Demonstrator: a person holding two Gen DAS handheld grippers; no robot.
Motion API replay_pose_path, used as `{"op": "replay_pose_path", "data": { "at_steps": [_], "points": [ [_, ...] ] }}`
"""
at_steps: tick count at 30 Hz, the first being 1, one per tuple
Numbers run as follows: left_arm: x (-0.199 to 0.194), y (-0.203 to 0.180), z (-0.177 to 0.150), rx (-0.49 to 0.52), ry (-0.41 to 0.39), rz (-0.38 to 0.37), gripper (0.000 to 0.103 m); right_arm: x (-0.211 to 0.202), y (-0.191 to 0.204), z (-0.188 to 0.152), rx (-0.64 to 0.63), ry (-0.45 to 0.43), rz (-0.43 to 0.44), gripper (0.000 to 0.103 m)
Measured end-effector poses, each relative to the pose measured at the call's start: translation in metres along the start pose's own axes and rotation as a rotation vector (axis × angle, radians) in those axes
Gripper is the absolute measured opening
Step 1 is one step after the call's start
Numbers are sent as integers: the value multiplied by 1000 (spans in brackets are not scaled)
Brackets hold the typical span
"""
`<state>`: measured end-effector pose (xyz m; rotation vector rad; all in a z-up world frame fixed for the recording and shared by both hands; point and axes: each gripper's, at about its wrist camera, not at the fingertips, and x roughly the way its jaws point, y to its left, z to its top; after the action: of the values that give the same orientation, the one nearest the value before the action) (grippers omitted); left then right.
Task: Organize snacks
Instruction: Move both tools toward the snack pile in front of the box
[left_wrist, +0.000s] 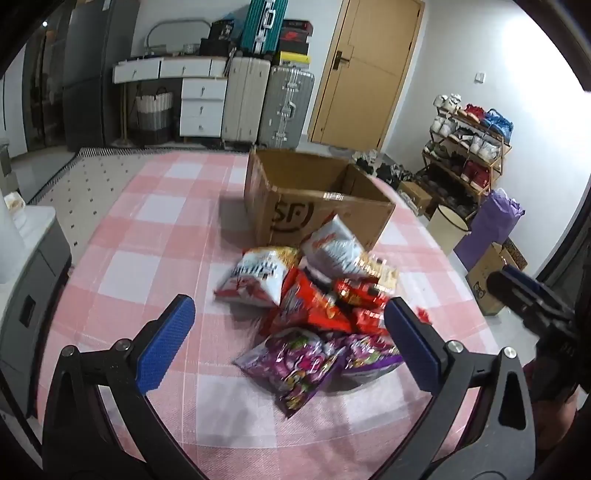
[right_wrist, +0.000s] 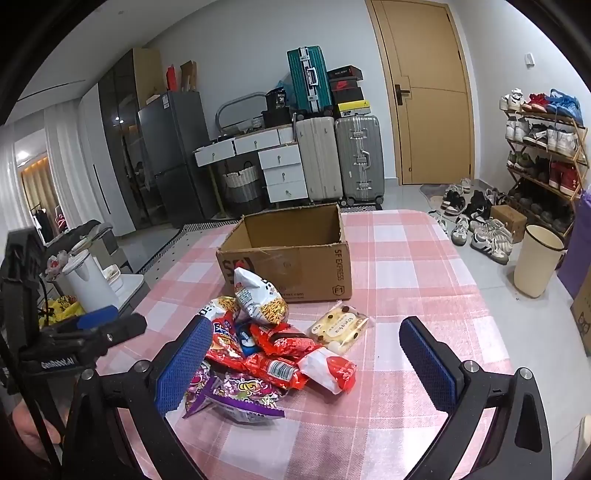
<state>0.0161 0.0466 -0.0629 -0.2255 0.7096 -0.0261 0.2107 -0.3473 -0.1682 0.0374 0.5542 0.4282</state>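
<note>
Table (right_wrist: 406, 258), pink-and-white check cloth, carries everything.

Cardboard box (right_wrist: 288, 269) sits toward the far side, top open, nothing visible inside from the right wrist view. Likely the destination.

Snack pile (right_wrist: 266, 347) is heaped just in front of the box, near side; nothing packed yet, I'd say.
- White puffy bag (right_wrist: 258, 295) on top at the back, leaning against the box face. Air-filled, light, crushable contents. Pinch the top seam, not the belly.
- Purple bags (left_wrist: 295, 365) nearest the claws, flat, glossy film. Probably slippery; take an edge or corner seal.
- Red packs (right_wrist: 280, 343) mid-pile, overlapping one another and partly under the white bag. Pulling one will likely drag its neighbours.
- Clear pack of pale pastries (right_wrist: 340, 326) lies flat at the pile's right edge, touching it but not buried. Soft, squashes easily; grip the crimped end only.

Left claw (left_wrist: 291, 325): fingers fully apart, empty, hanging over the near side of the pile, tilted down.
Right claw (right_wrist: 306, 365): fingers fully apart, empty, also above the pile's near side.

Easiest first picks, my call: pastry pack or white bag, since both are unobstructed.
</note>
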Motion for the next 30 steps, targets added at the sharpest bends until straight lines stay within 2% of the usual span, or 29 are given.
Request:
{"op": "replay_pose_path", "data": {
  "at_steps": [7,12,19,25,30],
  "points": [
    [38,19,-19,-26,90,-5,102,13,-5,-7,15,25,3,103],
    [65,21,-30,-27,142,-14,102,24,-6,-13,12,26,2,103],
    [94,23,-41,-50,209,-27,102,38,-13,-19,36,76,9,103],
    [120,26,-41,-74,231,-16,102,46,-17,-24,50,91,15,103],
    [142,25,-39,-89,227,-45,101,50,-17,-27,62,114,29,103]
  ]
}}
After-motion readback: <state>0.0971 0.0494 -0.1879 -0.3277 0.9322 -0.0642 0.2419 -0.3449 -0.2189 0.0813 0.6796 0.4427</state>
